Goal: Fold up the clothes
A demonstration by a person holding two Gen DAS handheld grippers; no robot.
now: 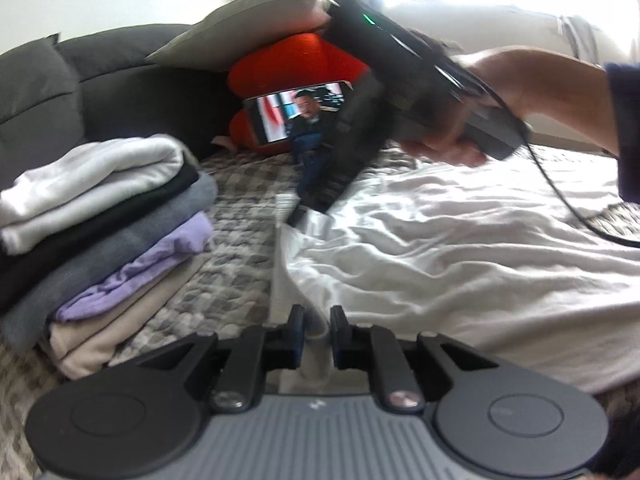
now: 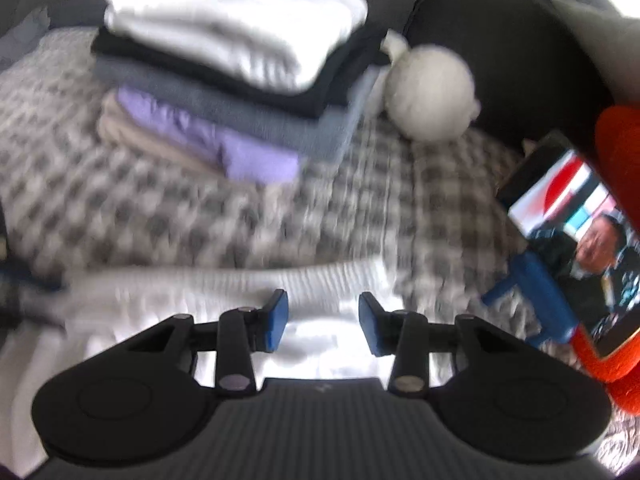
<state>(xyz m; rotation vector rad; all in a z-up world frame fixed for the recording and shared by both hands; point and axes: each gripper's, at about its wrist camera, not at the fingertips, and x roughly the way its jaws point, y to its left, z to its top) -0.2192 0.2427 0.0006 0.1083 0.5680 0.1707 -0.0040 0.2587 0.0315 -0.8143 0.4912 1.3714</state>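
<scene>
A white garment (image 1: 460, 248) lies rumpled across the checked blanket (image 1: 236, 248). My left gripper (image 1: 317, 322) sits at its near left edge, the jaws almost together with a fold of the white cloth pinched between the pads. A hand holds my right gripper (image 1: 298, 214), which tilts down over the garment's far left corner. In the right wrist view that gripper (image 2: 322, 320) is open, with the white garment (image 2: 328, 280) lying under the gap and nothing pressed by the pads. The picture there is blurred.
A stack of folded clothes (image 1: 100, 208) (image 2: 224, 60), white on top, stands on the blanket to the left. Behind are a grey sofa back (image 1: 40, 96), a red cushion (image 1: 296, 60), a phone (image 1: 296, 114) playing video, a pale plush toy (image 2: 428, 92) and a black cable (image 1: 560, 200).
</scene>
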